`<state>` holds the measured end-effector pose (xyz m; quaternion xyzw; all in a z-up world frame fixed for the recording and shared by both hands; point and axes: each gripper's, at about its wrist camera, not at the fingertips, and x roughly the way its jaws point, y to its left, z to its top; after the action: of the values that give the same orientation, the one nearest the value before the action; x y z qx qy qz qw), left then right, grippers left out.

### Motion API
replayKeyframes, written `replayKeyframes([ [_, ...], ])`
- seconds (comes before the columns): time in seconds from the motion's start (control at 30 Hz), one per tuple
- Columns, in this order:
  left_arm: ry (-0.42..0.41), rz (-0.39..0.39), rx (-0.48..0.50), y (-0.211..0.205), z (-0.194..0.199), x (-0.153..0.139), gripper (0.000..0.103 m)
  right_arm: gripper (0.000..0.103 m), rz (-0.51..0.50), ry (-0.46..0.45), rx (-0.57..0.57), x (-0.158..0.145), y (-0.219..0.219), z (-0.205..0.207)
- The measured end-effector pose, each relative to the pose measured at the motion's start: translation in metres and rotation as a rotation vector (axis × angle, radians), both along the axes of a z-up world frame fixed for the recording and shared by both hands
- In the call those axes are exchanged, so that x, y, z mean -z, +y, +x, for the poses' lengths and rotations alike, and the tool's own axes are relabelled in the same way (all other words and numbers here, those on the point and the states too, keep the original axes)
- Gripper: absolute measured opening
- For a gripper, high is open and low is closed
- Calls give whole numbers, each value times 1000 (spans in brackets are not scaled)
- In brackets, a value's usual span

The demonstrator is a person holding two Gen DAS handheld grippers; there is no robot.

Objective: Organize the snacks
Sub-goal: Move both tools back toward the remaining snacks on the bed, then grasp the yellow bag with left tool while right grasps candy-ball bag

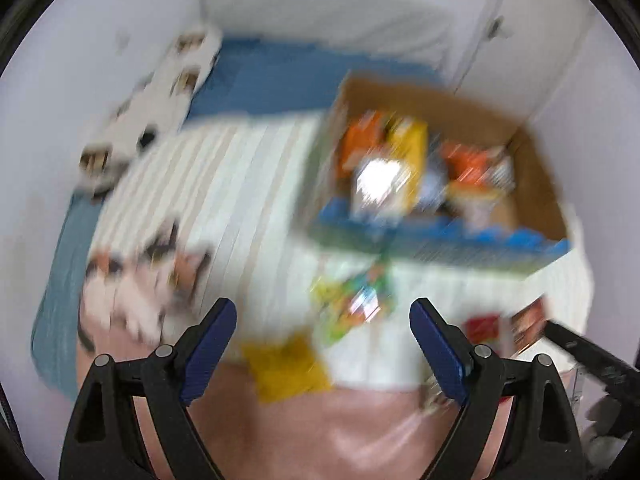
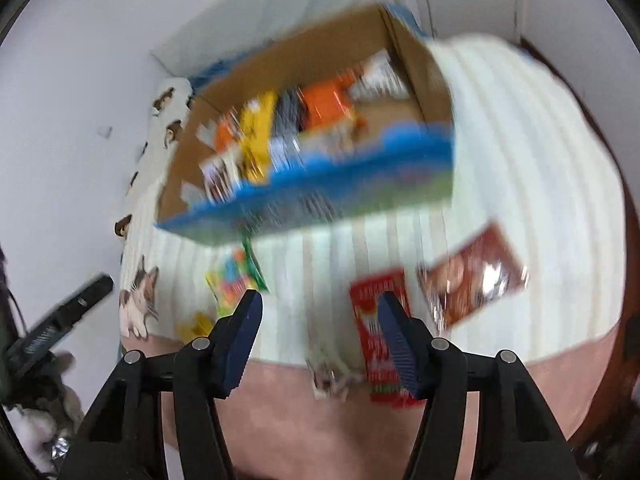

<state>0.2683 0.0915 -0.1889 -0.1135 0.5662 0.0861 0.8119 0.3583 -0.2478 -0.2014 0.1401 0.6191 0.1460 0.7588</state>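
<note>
Both views are motion-blurred. An open cardboard box (image 1: 536, 184) (image 2: 304, 60) with a blue front holds several orange and yellow snack packs (image 1: 384, 160) (image 2: 288, 128). It sits on a cream striped blanket (image 1: 240, 184) (image 2: 520, 184). Loose on the blanket lie a green-yellow pack (image 1: 356, 300) (image 2: 234, 280), a yellow pack (image 1: 284, 368) (image 2: 196, 326), a red pack (image 2: 372, 344) (image 1: 482, 328) and a brown pack (image 2: 476, 276) (image 1: 528, 320). My left gripper (image 1: 324, 316) is open and empty above the near packs. My right gripper (image 2: 320, 308) is open and empty, its right finger over the red pack.
A pink sheet (image 1: 328, 432) (image 2: 320, 432) covers the near edge of the bed. A blue cover (image 1: 272, 80) and a white cat-print cloth (image 1: 160, 92) (image 2: 138, 304) lie to the left. White walls surround the bed. The other gripper's black body (image 1: 588, 356) (image 2: 60, 320) shows at each view's side.
</note>
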Motion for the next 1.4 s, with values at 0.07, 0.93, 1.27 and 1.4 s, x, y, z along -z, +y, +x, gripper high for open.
replayKeyframes([
  [0.07, 92, -59, -47, 16, -8, 34, 89, 64, 17, 43, 31, 18, -6, -10],
  [0.93, 305, 74, 126, 6, 1, 157, 87, 72, 174, 271, -11, 105, 112, 21],
  [1.27, 303, 60, 46, 14, -6, 165, 87, 50, 233, 293, 189, 156, 158, 22],
  [1.4, 299, 50, 48, 9, -4, 158, 87, 47, 56, 213, -28, 136, 159, 20],
])
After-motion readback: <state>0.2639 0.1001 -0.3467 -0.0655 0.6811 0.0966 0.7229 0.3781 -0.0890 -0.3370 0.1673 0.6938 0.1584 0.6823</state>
